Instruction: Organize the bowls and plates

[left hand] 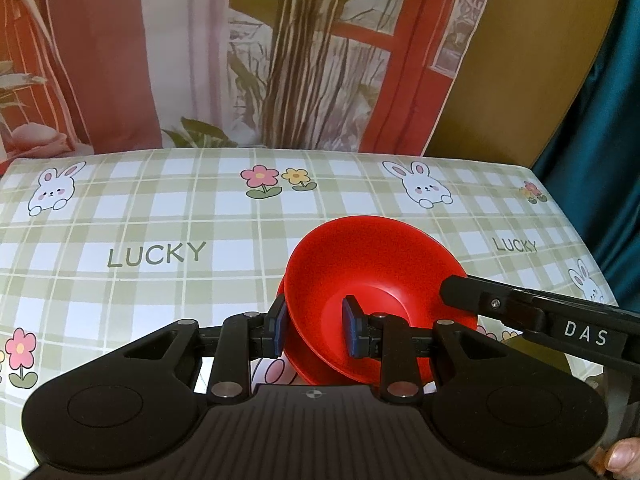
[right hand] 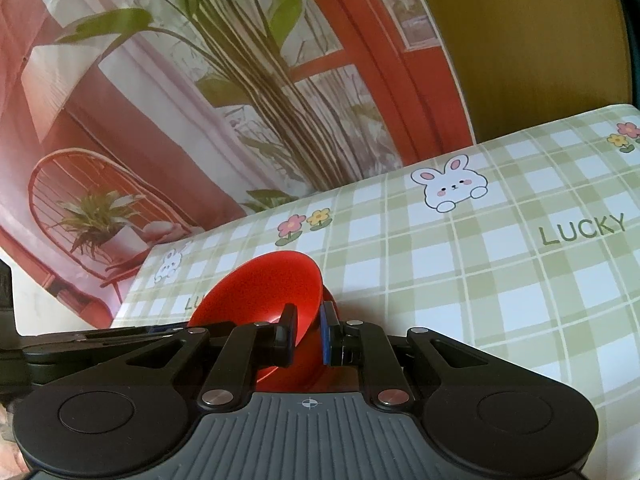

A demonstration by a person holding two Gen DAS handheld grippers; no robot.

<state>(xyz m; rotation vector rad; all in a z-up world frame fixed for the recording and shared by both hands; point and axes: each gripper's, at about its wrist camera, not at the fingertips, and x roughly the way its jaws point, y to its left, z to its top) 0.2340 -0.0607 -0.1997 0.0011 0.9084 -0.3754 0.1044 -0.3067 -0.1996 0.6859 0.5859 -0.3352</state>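
A red bowl (left hand: 372, 264) is held tilted over a red plate (left hand: 308, 364) on the checked tablecloth (left hand: 160, 216). My left gripper (left hand: 314, 330) straddles the bowl's near-left rim, one blue pad outside and one inside, with a gap at the inner pad. My right gripper (right hand: 308, 334) is shut on the same bowl (right hand: 260, 288) at its right rim; its black arm shows in the left wrist view (left hand: 520, 308). The plate's edge shows behind the right finger (right hand: 332, 300).
The table's far edge meets a printed backdrop of plants and a red window (left hand: 280, 60). A yellow-brown wall (left hand: 520, 60) and a teal curtain (left hand: 608, 120) stand at the far right. A person's thumb (left hand: 624, 456) shows at the lower right.
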